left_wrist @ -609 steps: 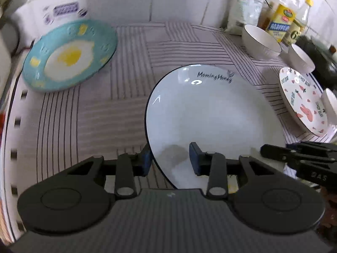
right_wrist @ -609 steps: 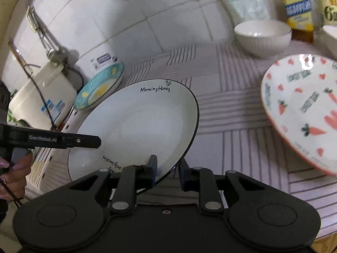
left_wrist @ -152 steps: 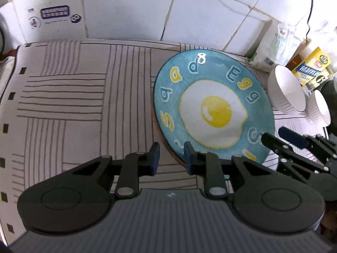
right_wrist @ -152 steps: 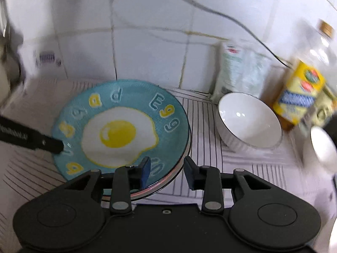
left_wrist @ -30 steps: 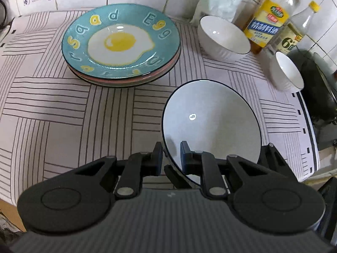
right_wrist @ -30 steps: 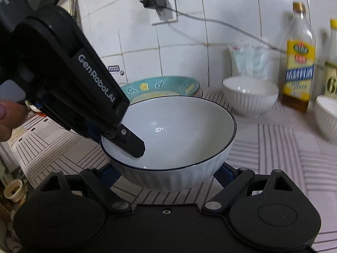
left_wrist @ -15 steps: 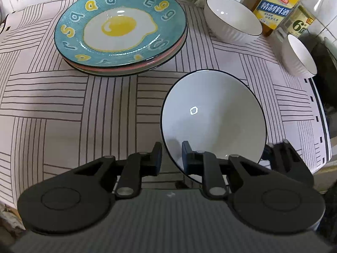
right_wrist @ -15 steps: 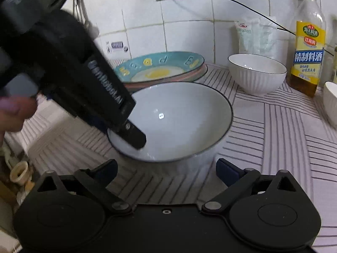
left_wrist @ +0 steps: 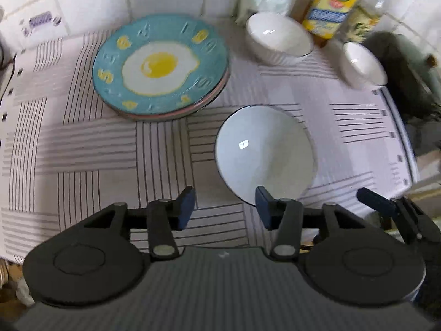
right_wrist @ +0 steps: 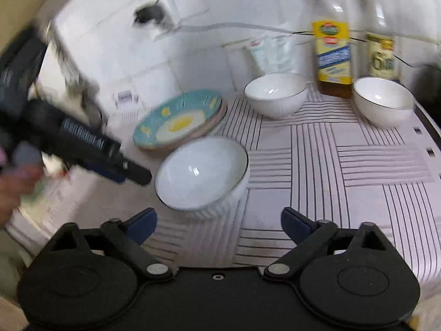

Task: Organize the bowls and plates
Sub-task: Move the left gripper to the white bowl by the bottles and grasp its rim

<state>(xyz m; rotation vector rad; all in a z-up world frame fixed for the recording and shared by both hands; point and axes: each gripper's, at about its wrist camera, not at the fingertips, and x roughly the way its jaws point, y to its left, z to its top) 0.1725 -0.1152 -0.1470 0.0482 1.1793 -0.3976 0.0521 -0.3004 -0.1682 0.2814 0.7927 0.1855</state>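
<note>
On the striped cloth (left_wrist: 82, 151) that covers the counter, the largest item is the plate stack (left_wrist: 161, 66), topped by a blue plate with a fried-egg print and set near the tiled wall. In front of it and to its right stands the large bowl (left_wrist: 264, 151), upright on the cloth and gripped by nothing. Two smaller bowls sit further back: the middle bowl (right_wrist: 275, 93) just beside the oil bottle (right_wrist: 332, 41), and the far bowl (right_wrist: 383, 102) near the cloth's right edge.

The left gripper (left_wrist: 224, 207) hovers short of the large bowl with its jaws apart and empty; its right pad overlaps the near rim in the view, and contact cannot be confirmed. The right gripper (right_wrist: 219, 222) has its jaws spread wide, on either side of the bowl's near wall and clear of it.

Judged from the layout, the plates are gathered and the bowls remain to be nested. To do this well, treat the large bowl as the base. Take each smaller bowl by its rim, one pad inside and one outside. Lower it level and centred, and release only once it is seated. Glazed rims are likely to slip under a shallow grip.

The left wrist view shows the large bowl's interior from above and the dark object past the cloth's right edge. Only the right wrist view shows the bowl's ribbed outer wall, both bottles at full height, and the hand (right_wrist: 16, 184) holding the left gripper.
</note>
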